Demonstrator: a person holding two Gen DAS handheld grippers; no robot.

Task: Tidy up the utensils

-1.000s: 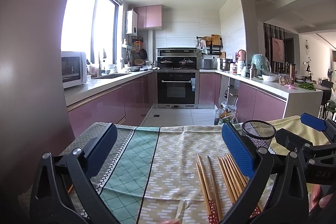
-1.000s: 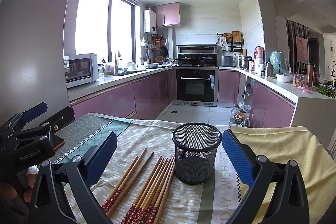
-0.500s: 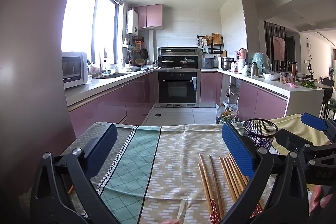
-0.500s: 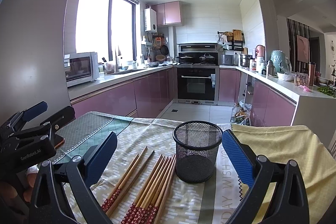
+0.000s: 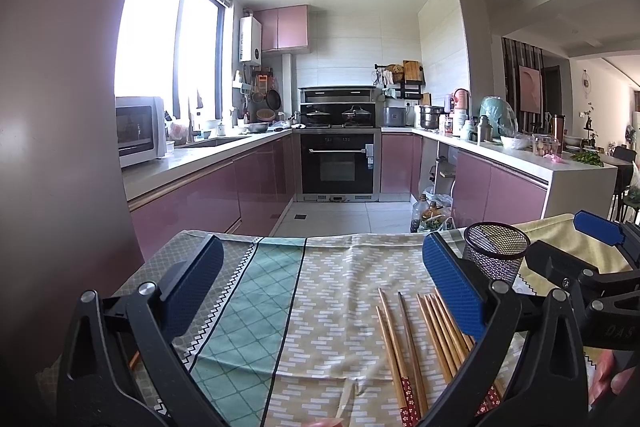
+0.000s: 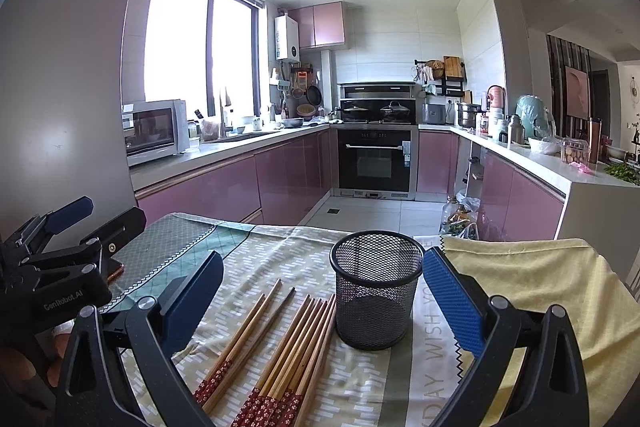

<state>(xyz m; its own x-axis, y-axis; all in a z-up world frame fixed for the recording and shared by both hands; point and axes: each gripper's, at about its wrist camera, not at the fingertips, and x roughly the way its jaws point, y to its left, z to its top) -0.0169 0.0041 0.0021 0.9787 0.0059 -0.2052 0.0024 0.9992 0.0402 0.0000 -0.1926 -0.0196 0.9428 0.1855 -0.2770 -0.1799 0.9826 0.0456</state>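
Several wooden chopsticks (image 6: 280, 355) with red patterned ends lie side by side on the patterned tablecloth (image 6: 360, 387). A black mesh cup (image 6: 376, 291) stands upright just right of them, with nothing visible inside. My right gripper (image 6: 324, 303) hovers open above the chopsticks and the cup. In the left wrist view the chopsticks (image 5: 416, 339) lie low at the right and the mesh cup (image 5: 496, 251) stands behind my blue right fingertip. My left gripper (image 5: 324, 291) is open over bare cloth, left of the chopsticks. Each gripper shows at the edge of the other's view.
A yellow cloth (image 6: 540, 291) covers the table's right part. The table's far edge (image 5: 320, 237) drops to the kitchen floor. Pink cabinets, a microwave (image 6: 154, 131) and an oven (image 6: 374, 159) stand well beyond. A hand (image 5: 612, 379) holds the right gripper.
Both views have tilted or sunk slightly, so the cup and chopsticks sit a little higher in frame. Neither gripper has changed its opening.
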